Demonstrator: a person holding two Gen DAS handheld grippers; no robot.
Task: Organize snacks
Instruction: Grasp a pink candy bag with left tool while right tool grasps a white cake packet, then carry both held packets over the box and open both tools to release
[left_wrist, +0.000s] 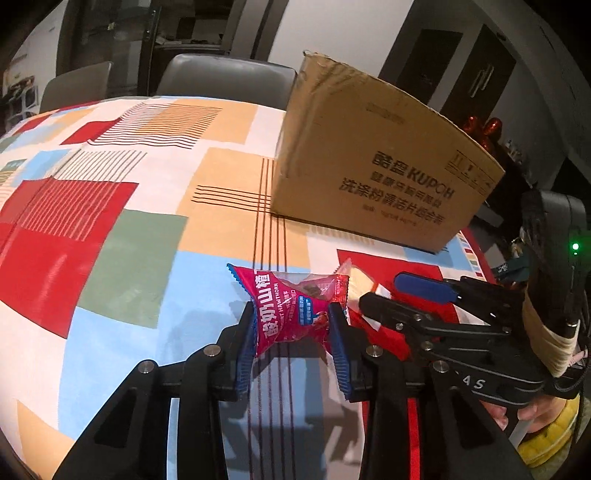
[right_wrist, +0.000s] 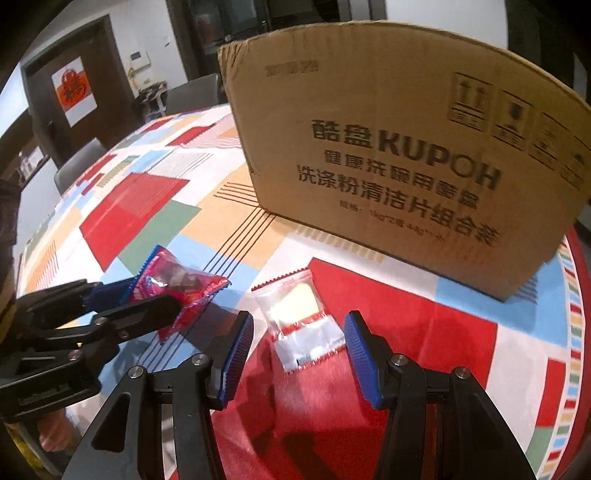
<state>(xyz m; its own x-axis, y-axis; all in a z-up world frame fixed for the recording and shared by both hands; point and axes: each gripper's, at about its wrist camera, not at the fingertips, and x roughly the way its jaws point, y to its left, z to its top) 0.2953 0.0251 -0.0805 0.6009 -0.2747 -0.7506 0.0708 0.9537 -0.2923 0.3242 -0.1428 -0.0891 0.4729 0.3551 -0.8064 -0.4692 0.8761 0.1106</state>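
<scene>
My left gripper is shut on a pink hawthorn snack packet, pinched between its blue pads and held just above the tablecloth. The same packet and left gripper show at the left of the right wrist view. My right gripper is open, its fingers on either side of a clear packet with a yellow cake and red trim that lies flat on the cloth. In the left wrist view the right gripper is at the right, with that packet partly hidden behind the pink one.
A large brown cardboard box printed KUPOH stands on the table behind the packets, also in the right wrist view. The table has a patterned cloth. Grey chairs stand at the far edge.
</scene>
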